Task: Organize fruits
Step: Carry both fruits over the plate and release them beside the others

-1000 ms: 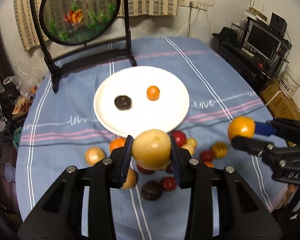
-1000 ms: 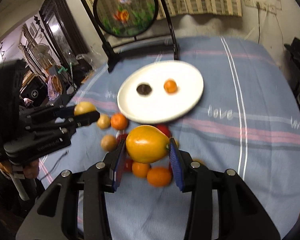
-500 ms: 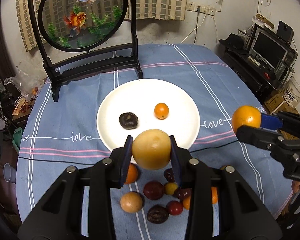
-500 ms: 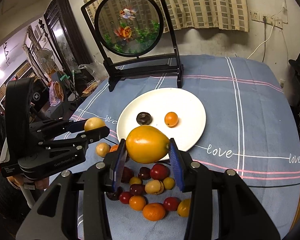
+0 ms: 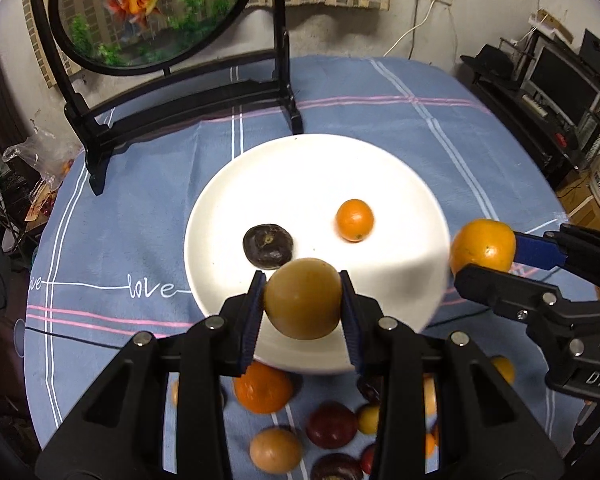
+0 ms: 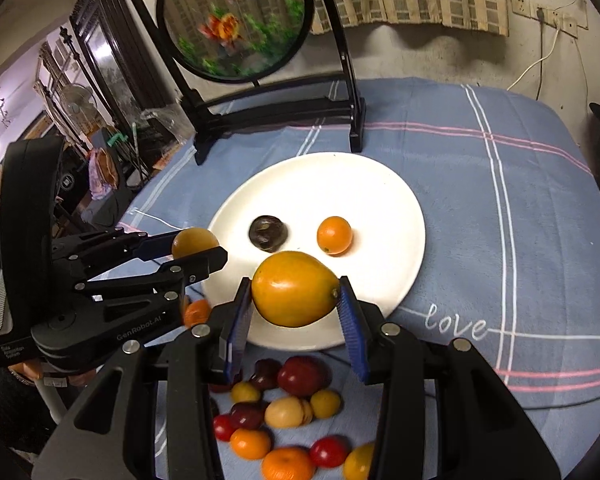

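Note:
My left gripper point(image 5: 303, 304) is shut on a round tan fruit point(image 5: 302, 298), held over the near rim of the white plate point(image 5: 292, 172). My right gripper point(image 6: 296, 300) is shut on an oval orange-yellow fruit point(image 6: 294, 289), also over the plate's point(image 6: 380, 184) near edge. On the plate lie a dark wrinkled fruit point(image 5: 267, 245) and a small orange point(image 5: 354, 220). Each gripper shows in the other's view: the right gripper point(image 5: 485, 254) at the plate's right side, the left gripper point(image 6: 196, 246) at its left side. Several loose fruits point(image 6: 288, 412) lie on the cloth in front of the plate.
A blue striped tablecloth point(image 5: 380, 96) covers the round table. A round goldfish picture on a black stand point(image 5: 180, 92) rises just behind the plate. Shelves with electronics point(image 5: 556, 92) stand to the right and clutter point(image 6: 100, 160) to the left of the table.
Both grippers have carried their fruits forward from over the loose pile to above the plate's near edge, slightly lower. The plate now looms larger in both views.

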A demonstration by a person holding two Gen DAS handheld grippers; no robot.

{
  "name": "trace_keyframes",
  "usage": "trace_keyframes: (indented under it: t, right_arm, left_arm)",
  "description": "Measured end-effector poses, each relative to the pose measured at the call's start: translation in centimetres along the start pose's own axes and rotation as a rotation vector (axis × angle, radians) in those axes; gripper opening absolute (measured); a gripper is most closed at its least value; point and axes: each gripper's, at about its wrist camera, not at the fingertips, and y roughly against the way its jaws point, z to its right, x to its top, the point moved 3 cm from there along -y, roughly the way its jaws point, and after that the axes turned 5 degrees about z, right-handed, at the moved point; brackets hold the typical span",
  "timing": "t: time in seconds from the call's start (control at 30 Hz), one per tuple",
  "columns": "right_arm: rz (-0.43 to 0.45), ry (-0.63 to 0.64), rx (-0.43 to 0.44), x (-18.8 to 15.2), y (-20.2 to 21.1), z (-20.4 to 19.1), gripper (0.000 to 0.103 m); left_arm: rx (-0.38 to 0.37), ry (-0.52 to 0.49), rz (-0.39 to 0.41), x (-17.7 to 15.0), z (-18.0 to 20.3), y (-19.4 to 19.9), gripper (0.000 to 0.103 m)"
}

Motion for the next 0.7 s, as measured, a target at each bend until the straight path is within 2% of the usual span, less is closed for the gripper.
trace_keyframes:
  t: [0.27, 0.7]
  right_arm:
    - [-0.036, -0.002, -0.002, 1.0, -3.3, 1.2, 0.042]
    - [-0.118, 0.034, -0.024, 1.3, -7.0, 1.9, 0.043]
  left_arm:
    - [0.024, -0.016, -0.034, 0.3, -0.3, -3.2, 0.036]
    - [0.046, -0.021, -0.072, 0.1, -0.2, -5.8, 0.037]
